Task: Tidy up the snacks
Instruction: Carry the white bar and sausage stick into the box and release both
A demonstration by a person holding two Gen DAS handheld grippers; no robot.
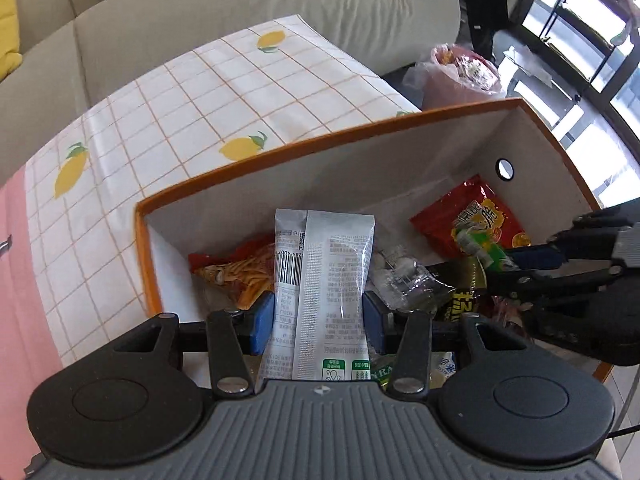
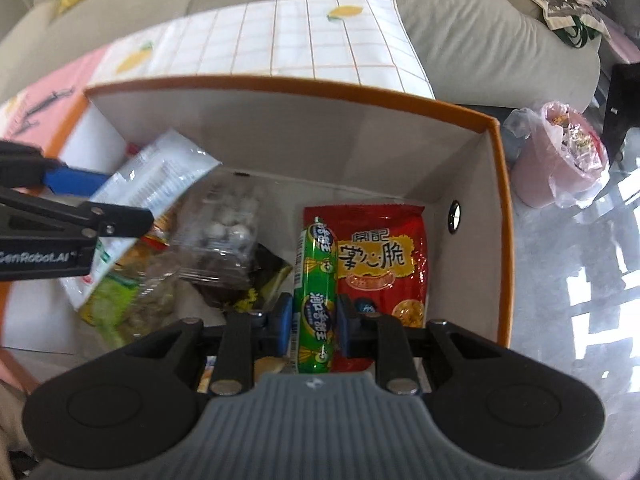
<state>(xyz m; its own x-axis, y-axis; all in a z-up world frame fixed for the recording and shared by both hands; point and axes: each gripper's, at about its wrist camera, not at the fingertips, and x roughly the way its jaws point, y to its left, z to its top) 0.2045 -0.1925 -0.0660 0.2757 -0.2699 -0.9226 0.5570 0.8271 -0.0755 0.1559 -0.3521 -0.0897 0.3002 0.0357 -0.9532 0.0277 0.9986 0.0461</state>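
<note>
Both snacks are being held above the orange-rimmed box [image 1: 400, 168], likely so they can be dropped in with the rest; the box is being used as the collecting point, sitting at the near edge of the lemon-print tablecloth [image 1: 224, 92]. The silver-white packet [image 1: 324, 280] is being gripped by the left gripper [image 1: 319, 320], its blue pads [image 1: 262, 320] being pressed against the packet's two long edges, jaws partly open to the packet's width; the packet is being held lengthwise along the fingers, over the left half of the box. From the right wrist view the same packet [image 2: 152, 184] is being seen tilted, poking in over the box's left wall. The green sausage stick [image 2: 316, 292] is being clamped by the right gripper [image 2: 314, 324], jaws nearly closed on its narrow body, pads touching both sides; it is being held over the right half of the box, just beside the red noodle-snack bag [image 2: 380, 256] already lying on the box floor. Inside the box, a clear bag of round candies [image 2: 228, 232] is lying near the middle, and an orange-red bag [image 1: 236, 276] is lying toward the left wall. Both grippers are being pointed steeply down into the box, probably for release. A pink bin with a plastic liner [image 2: 556, 160] is standing on the floor outside the box's right wall. Neither snack is yet resting on the box floor, as far as can be judged.
</note>
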